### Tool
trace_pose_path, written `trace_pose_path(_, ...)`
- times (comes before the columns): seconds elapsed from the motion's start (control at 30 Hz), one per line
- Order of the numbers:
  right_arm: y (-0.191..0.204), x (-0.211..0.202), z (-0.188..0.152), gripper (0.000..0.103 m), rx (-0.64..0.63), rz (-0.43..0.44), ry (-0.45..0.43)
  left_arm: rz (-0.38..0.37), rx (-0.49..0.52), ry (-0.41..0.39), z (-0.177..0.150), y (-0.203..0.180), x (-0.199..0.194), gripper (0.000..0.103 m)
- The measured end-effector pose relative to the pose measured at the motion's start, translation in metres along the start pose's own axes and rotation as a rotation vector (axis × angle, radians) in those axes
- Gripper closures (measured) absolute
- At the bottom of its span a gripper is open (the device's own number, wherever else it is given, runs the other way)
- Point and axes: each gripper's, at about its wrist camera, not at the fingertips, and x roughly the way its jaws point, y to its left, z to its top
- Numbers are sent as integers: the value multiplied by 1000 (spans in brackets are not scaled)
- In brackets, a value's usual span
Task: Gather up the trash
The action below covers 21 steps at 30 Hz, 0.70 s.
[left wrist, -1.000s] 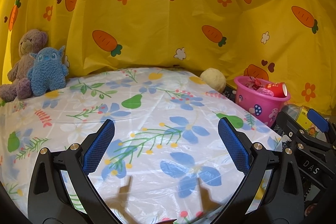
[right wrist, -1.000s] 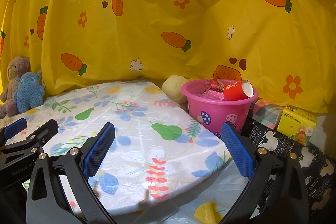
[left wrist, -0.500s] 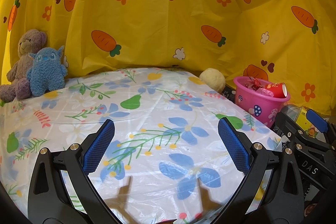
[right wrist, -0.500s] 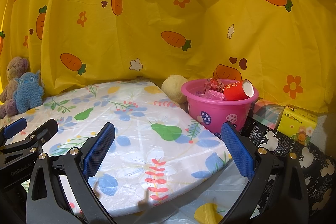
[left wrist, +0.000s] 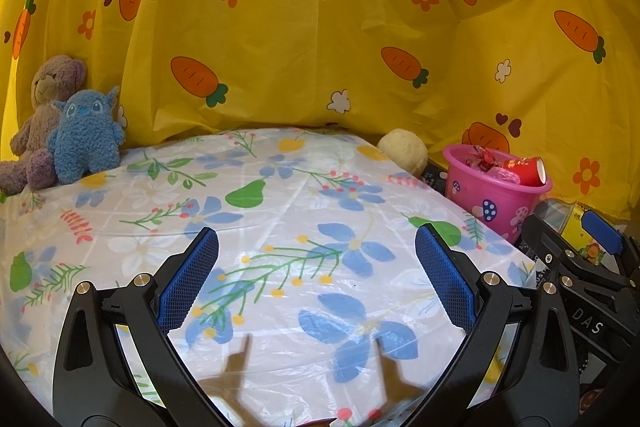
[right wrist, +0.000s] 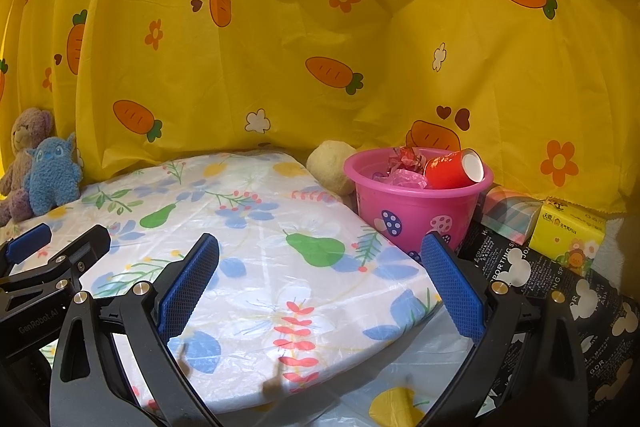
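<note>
Both pairs of blue-padded fingers stand wide apart with nothing between them: the left gripper (left wrist: 316, 279) hangs over the middle of the counter (left wrist: 280, 227), and the right gripper (right wrist: 320, 287) hangs over its right-hand edge, the two side by side. In the left wrist view the right gripper shows at the far right; in the right wrist view the left one shows at the far left. A glossy white plastic cover printed with blue flowers, green pears and red sprigs lies over the counter, and finger shadows fall on it near the bottom of both views. Behind everything hangs a yellow curtain (right wrist: 320, 27) patterned with carrots, flowers and hearts (it fills the whole background, so the room beyond it cannot be seen). The trash sits in a pink bucket (right wrist: 416, 211) just off the counter's right side: a red paper cup (right wrist: 454, 169) lying on its side at the rim, with crumpled red and pink wrappers (right wrist: 404, 167) beside it. A pale yellow ball (right wrist: 330, 167) rests just left of the bucket. At the far left corner a blue plush toy (left wrist: 86, 139) leans against a brownish teddy bear (left wrist: 44, 107). Right of the bucket lie a plaid pack (right wrist: 508, 215) and a yellow tissue pack (right wrist: 568, 235) on black printed paper (right wrist: 560, 291).
</note>
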Motion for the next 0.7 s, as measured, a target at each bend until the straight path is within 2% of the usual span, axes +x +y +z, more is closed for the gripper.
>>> trace_pose_path(0.43, -3, 0, -3, 5, 2, 1, 3, -13, 9, 5, -3, -6, 2, 6)
trace_pose_path(0.53, -2, 0, -4, 5, 3, 1, 3, -21, 17, 10, -4, -7, 2, 11)
trace_pose_path(0.7, -4, 0, -4, 5, 4, 1, 3, -18, 23, 13, -5, -7, 3, 26)
